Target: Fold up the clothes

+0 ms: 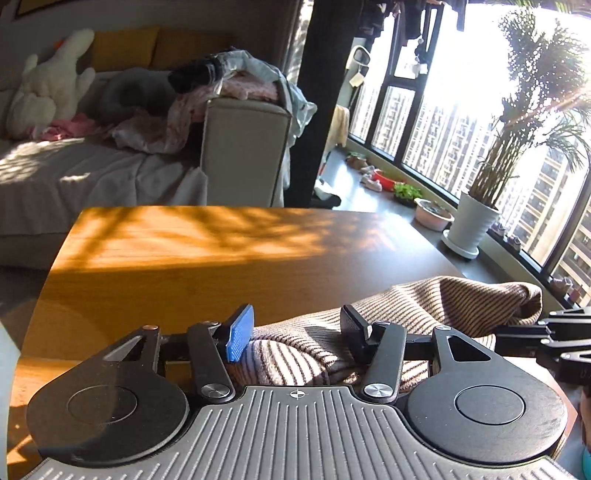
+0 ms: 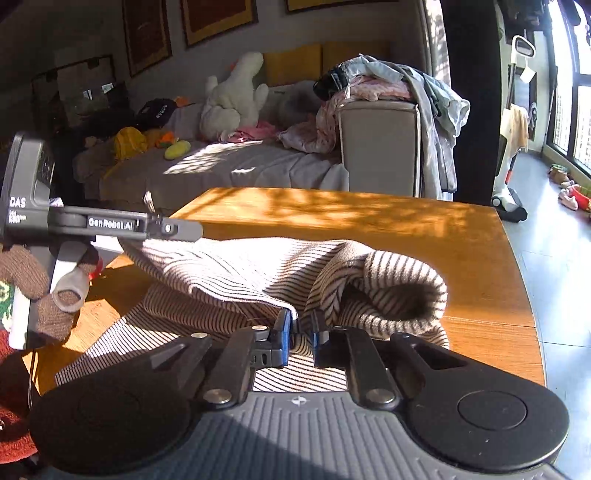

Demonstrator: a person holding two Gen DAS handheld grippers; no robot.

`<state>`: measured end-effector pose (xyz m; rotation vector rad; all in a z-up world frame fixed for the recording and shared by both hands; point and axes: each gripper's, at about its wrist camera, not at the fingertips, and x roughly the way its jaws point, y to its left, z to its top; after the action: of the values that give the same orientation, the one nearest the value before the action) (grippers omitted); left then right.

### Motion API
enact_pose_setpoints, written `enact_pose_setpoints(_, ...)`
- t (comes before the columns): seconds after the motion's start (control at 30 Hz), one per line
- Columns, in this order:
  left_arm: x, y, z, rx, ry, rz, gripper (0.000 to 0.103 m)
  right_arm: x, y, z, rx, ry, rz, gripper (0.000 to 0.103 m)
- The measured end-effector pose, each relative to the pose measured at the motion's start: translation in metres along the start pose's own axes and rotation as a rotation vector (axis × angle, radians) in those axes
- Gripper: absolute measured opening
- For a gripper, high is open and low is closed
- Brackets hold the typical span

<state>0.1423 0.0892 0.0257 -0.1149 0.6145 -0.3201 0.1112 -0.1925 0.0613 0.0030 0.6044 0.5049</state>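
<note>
Left wrist view: the left gripper (image 1: 297, 334) is hanging over the near edge of the worktop (image 1: 184, 258); its jaws are standing about half open, with the striped sweater (image 1: 424, 306) bunched between them; the blue pad (image 1: 239, 334) is touching the cloth at its lower edge, while the dark finger (image 1: 354, 328) is sitting against a fold; whether they are pressing I cannot tell; the sweater is lying on the near right part of the worktop, spreading off to the right; the right gripper's black frame is poking in at the right edge; only this view is showing the big window (image 1: 461, 122), the potted palm (image 1: 476, 221) and the pink bowl (image 1: 432, 218) on the floor beside it.

Right wrist view: the right gripper (image 2: 301, 332) is holding its jaws nearly closed, pinching a thin edge of the sweater (image 2: 258, 273) between the blue pads; the cloth is rising from there into a lifted fold, with a rolled tube of it lying to the right on the worktop (image 2: 461, 251); the left gripper (image 2: 125, 223) is reaching in from the left, side on, at the sweater's far corner, carried by a gloved hand (image 2: 44, 291); only this view is showing the framed pictures (image 2: 218, 18) on the wall, the yellow toys (image 2: 147, 142) on the bed and the vacuum (image 2: 511, 192); both views are showing the bed (image 2: 229, 173), the white plush (image 2: 232, 99) and the clothes pile (image 2: 376, 85) on the beige block.
</note>
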Motion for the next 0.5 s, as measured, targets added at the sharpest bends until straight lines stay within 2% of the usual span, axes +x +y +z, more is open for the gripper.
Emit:
enact_pose_setpoints(0.07, -0.002, -0.002, -0.009, 0.02, 0.016, -0.007, 0.056, -0.006, -0.003, 0.006, 0.019, -0.041, -0.015, 0.016)
enact_pose_setpoints(0.13, -0.003, -0.001, -0.016, 0.03, 0.035, -0.017, 0.058, -0.002, -0.004, 0.009, 0.025, -0.049, -0.037, 0.025)
enact_pose_setpoints(0.2, -0.004, 0.0, -0.022, 0.034, 0.049, -0.03, 0.058, 0.011, -0.001, 0.006, 0.011, -0.019, -0.073, 0.047)
enact_pose_setpoints(0.23, -0.004, 0.001, -0.024, 0.034, 0.055, -0.036, 0.058, 0.018, 0.002, 0.002, -0.013, 0.003, -0.105, 0.051)
enact_pose_setpoints(0.3, -0.008, 0.005, -0.027, 0.02, 0.058, -0.047, 0.059, 0.033, 0.009, -0.009, -0.087, 0.043, -0.19, 0.054)
enact_pose_setpoints(0.37, -0.011, 0.01, -0.03, -0.002, 0.061, -0.054, 0.061, 0.039, 0.015, -0.019, -0.146, 0.045, -0.238, 0.054)
enact_pose_setpoints(0.43, -0.009, 0.015, -0.032, -0.017, 0.071, -0.035, 0.073, 0.043, 0.016, -0.022, -0.151, 0.039, -0.248, 0.054)
enact_pose_setpoints(0.5, 0.002, 0.023, -0.034, -0.045, 0.093, -0.034, 0.074, 0.053, 0.009, -0.021, -0.114, 0.053, -0.223, 0.054)
